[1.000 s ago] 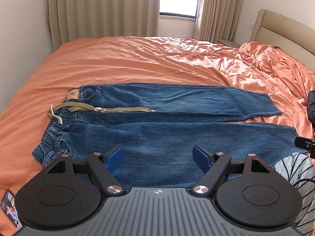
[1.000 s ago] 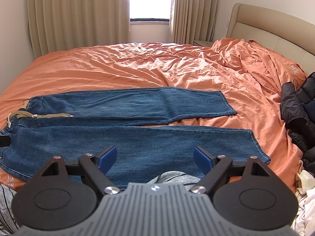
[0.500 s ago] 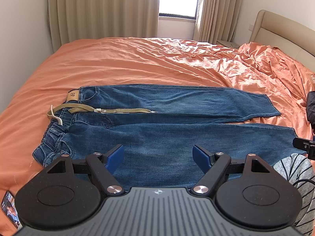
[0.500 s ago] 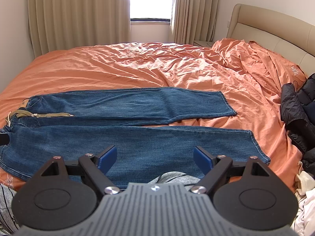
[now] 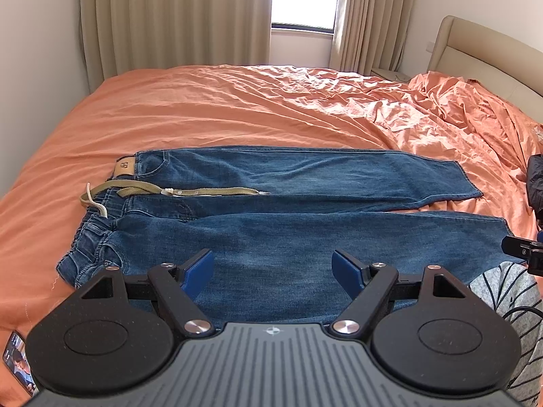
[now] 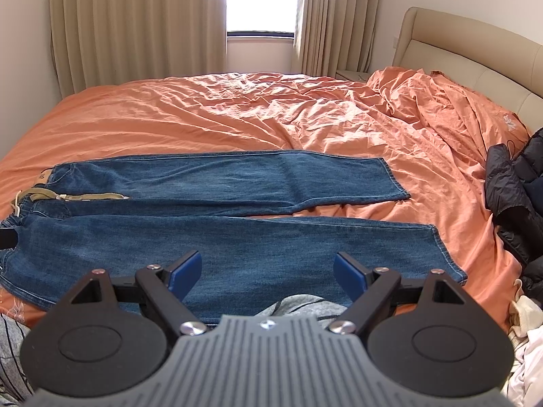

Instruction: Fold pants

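From where I stand, the jeans (image 5: pixel 278 203) lie flat on the orange bedspread (image 5: pixel 237 108), unfolded, both legs stretched side by side. Their long axis runs from nine o'clock to three o'clock across both views, square to the way the grippers point.

Starting at the nine o'clock end, the waistband (image 5: pixel 98 230) sits bunched, with a tan drawstring (image 5: pixel 190 190) trailing across the fly and a leather patch (image 5: pixel 124 167) at the far corner. The left gripper (image 5: pixel 273 268) hovers over the near leg, jaws spread wide with nothing between them, its blue pads (image 5: pixel 198 271) apart above the thigh. The waistband lies toward its ten o'clock, so this hand is the nearer one for that end.

Moving along to three o'clock, the right gripper (image 6: pixel 268 269) hangs over the same near leg, lower down, jaws likewise spread and empty. The near hem (image 6: pixel 448 254) lies at its two o'clock, the far hem (image 6: pixel 393 178) beyond it at one o'clock, so the cuffs fall to this hand. A dark jacket (image 6: pixel 512 196) is heaped at the three o'clock edge of the bed.

I'd judge no fold has been made. Both grippers sit on the near side of the denim, above it and not touching; each would have to reach outward to its own end.
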Available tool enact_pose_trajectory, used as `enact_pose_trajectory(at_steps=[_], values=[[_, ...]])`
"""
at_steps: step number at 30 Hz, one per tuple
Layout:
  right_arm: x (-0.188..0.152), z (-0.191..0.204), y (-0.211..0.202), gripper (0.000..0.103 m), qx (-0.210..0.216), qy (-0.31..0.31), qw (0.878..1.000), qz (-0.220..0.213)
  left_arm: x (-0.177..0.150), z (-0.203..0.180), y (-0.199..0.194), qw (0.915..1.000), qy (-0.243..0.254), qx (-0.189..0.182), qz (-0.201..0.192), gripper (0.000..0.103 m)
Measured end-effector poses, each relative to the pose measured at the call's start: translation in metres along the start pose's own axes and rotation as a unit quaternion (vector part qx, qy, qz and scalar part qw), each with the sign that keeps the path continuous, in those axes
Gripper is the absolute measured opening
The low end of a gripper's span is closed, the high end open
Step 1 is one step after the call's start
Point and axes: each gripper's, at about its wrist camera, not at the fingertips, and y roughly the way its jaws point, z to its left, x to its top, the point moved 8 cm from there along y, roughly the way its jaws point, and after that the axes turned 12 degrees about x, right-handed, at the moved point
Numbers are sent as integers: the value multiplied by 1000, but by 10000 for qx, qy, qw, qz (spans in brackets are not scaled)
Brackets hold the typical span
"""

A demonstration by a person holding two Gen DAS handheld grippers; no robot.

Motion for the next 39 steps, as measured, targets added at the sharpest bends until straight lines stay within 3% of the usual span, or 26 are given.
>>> enact_pose_trajectory(at_steps=[17,24,31,33,39], values=[[-3,0,6,81,142,-29,9999,23,1,3,-4,10000,-17,-2,18,92],[0,7,23,81,616,30,9980,-122,3,20,13,9999,96,-116,80,91],[14,21,60,81,901,-332,9950,-291,14,77,49,9995,184,-116,208,77],[17,26,76,80,1011,-355,9937,-315,19,98,63,9993,111,-199,309,68],[29,35,137,74,1299,-148,9912,-196,35,166,117,9982,-270,-281,449,66]])
